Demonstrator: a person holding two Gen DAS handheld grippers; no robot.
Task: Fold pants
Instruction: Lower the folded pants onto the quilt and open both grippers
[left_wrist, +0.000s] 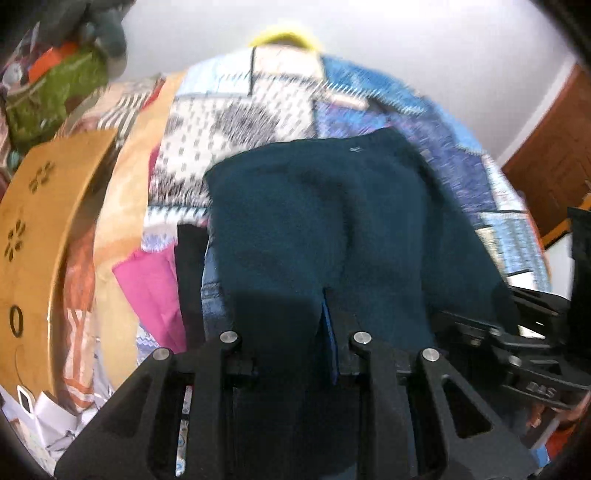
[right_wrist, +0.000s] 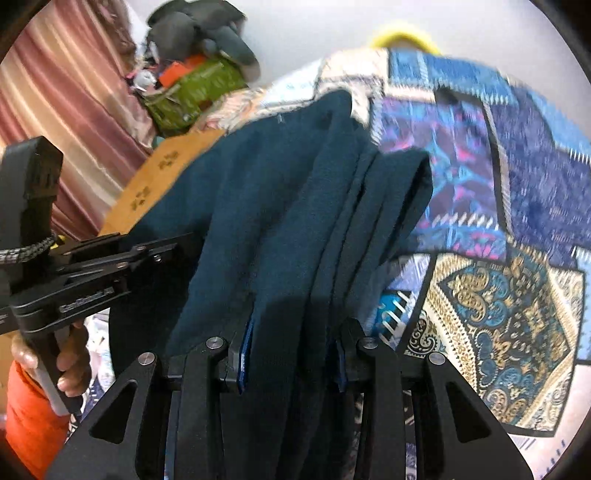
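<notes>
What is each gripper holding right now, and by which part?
Both hold the dark teal pants. The left gripper and right gripper each clamp bunched fabric at the near edge; which part of the pants cannot be told.

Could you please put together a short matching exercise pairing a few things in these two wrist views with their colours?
Things:
1. pants
2. cloth at the left of the pants
3. board with cut-out patterns
4. bag in the far clutter

Colours:
A. green
B. dark teal
C. tan
D. pink

Pairs: 1-B, 2-D, 3-C, 4-A

Both the left gripper and the right gripper are shut on the pants.
</notes>
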